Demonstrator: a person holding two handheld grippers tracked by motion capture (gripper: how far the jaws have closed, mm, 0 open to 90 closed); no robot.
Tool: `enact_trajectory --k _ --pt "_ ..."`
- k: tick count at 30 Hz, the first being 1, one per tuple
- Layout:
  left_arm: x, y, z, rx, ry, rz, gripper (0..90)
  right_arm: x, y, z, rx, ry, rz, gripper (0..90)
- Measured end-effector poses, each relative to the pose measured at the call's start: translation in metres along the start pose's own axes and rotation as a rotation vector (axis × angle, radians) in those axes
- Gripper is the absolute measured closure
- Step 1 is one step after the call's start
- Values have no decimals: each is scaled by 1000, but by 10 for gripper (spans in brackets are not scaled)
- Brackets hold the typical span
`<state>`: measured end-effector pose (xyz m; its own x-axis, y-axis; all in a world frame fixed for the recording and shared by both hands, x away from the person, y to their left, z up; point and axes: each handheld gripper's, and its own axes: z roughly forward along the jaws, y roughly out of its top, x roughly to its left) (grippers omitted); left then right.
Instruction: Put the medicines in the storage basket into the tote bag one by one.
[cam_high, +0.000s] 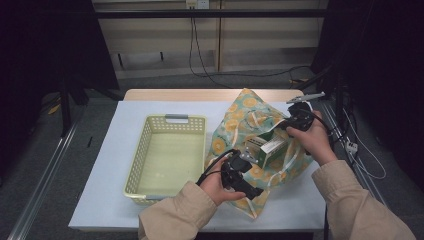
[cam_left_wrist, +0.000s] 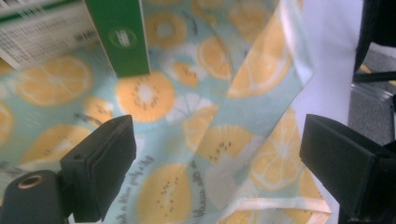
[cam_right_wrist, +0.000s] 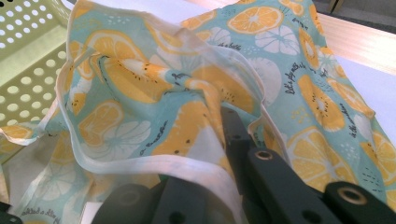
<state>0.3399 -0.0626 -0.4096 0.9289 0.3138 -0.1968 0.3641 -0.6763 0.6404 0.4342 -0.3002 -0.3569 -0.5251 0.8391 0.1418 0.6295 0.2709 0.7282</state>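
a dim room with dark curtains either side, cables trailing down the back wall, and a white-covered worktop (cam_high: 115, 165) in the middle. on it sits a pale yellow basket (cam_high: 150, 150) with holes in its walls, nothing in it, and just to its right a cloth bag (cam_high: 240, 112) printed with orange slices. a green and white box (cam_high: 267, 145) stands half out of the bag's mouth.

the right gripper (cam_high: 295, 117) is at the far rim of the bag and, from its own view, is clenched on the white hem (cam_right_wrist: 154, 165), holding the mouth up. the left gripper (cam_high: 240, 170) is at the near side with its jaws released and wide apart; the box (cam_left_wrist: 119, 37) lies just ahead of it and a little to its left, not between the pads, with only bag cloth (cam_left_wrist: 196, 140) under the gap.

what could go wrong, i'd guess: if the left gripper closes where it is, it pinches cloth rather than the box, and the whole bag lifts or drags. the box looks tall and leaning, so a nudge on its corner could tip it back into the bag. and if the hem slips from the right gripper, the mouth would flop shut over the box.
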Motion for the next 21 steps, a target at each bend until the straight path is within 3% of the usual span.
enact_trajectory --k 1,5,6,9,12,13,14,15,21 --pt "1 -1 3 18 -3 18 128 0 0 -1 -2 1 1 893" --pt "5 -8 15 75 26 1 247 -1 0 -4 -10 -1 8 893" --pt "6 -9 16 86 9 -6 285 -2 0 -5 -13 -1 8 893" --pt "7 -11 20 105 22 -49 529 -3 0 -7 -17 -1 11 893" --pt "7 -8 17 102 36 -64 806 -3 0 -8 -19 0 11 894" --pt "6 -6 14 110 73 -58 874 -2 0 -9 -21 3 12 894" --pt "6 -4 11 113 86 -45 899 -2 0 -9 -22 3 8 894" --pt "7 -3 8 88 53 -54 900 -1 0 -10 -23 5 7 894" --pt "10 11 -15 24 74 -60 900 0 2 -15 -30 4 1 895"
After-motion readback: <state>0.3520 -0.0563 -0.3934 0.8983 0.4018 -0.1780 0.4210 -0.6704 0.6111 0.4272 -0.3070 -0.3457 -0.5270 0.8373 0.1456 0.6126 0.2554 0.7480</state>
